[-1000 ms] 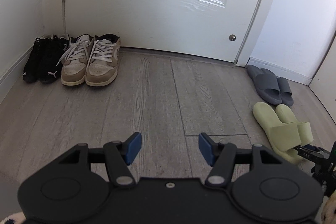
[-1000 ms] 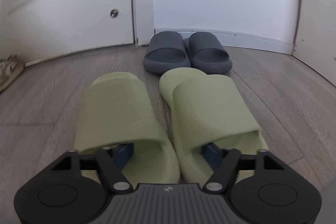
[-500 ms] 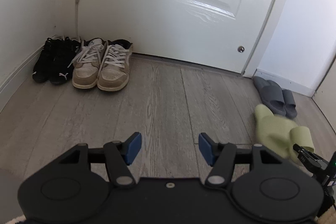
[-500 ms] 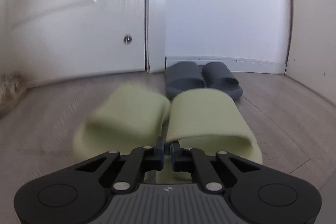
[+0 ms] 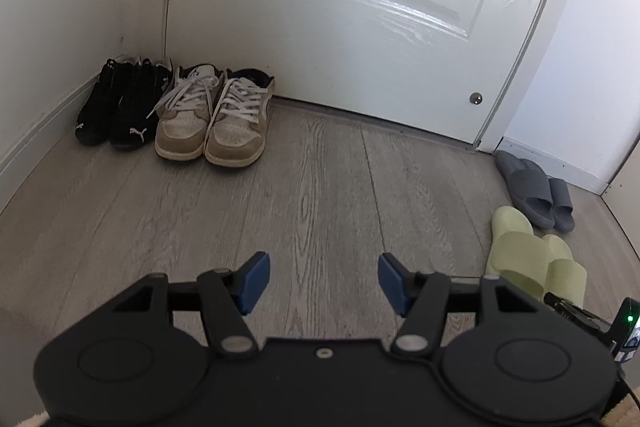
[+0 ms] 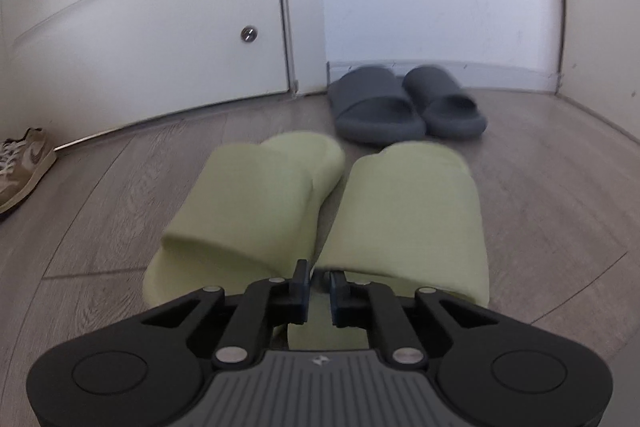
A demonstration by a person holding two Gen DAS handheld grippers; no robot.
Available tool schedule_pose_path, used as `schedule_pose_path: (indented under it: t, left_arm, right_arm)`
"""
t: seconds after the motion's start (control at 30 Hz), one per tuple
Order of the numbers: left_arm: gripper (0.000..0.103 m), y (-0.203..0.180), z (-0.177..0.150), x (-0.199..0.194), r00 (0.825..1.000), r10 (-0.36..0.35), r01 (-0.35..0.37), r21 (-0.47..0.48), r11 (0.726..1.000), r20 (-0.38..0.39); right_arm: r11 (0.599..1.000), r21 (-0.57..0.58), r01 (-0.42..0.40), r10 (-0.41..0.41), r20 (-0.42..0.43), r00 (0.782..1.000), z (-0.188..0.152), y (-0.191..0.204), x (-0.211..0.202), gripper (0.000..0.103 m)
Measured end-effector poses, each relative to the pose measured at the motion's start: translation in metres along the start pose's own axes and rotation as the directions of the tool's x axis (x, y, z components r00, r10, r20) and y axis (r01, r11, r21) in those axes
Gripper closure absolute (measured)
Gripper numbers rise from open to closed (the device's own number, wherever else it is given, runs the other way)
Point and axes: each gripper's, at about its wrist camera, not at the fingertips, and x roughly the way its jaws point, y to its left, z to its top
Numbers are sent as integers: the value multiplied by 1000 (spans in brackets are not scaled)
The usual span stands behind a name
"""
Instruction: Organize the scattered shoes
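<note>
the right tool [image 6: 319,285] is seen pressed nearly together on the inner edges of the green slides [image 6: 256,203], which lie on the floor [image 6: 540,187] just near of the grey slides [image 6: 376,103]; the pinch itself is partly hidden and blurred. the left tool [image 5: 322,277] is held spread above bare floor. sneakers [image 5: 212,123] and black shoes [image 5: 116,107] are lined up by the door [image 5: 360,7], far left.
</note>
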Motion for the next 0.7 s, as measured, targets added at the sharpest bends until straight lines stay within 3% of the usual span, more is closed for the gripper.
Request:
schedule_pose_path:
  t: [0.3, 0.47, 0.53, 0.6, 0.7]
  left_arm:
    - [42, 0, -4, 8, 1000, -15, 15, 4, 1000, -20]
    - [42, 2, -4, 9, 1000, -16, 16, 1, 1000, -24]
    - [42, 2, -6, 9, 1000, -14, 14, -3, 1000, -24]
    - [42, 4, -6, 11, 1000, -13, 12, -12, 1000, -27]
    - [42, 6, -7, 12, 999, -11, 10, -13, 1000, -32]
  right_arm:
    - [999, -49, -4, 5, 20, 1000, -2, 17, 0, 65]
    - [1000, 3, 5, -5, 10, 1000, 2, 23, 4, 54]
    - [999, 32, -1, 1, -4, 1000, 3, 28, 5, 34]
    - [1000, 20, -1, 2, -17, 1000, 3, 34, 7, 22]
    - [999, -21, 41, -41, -24, 999, 3, 46, 14, 22]
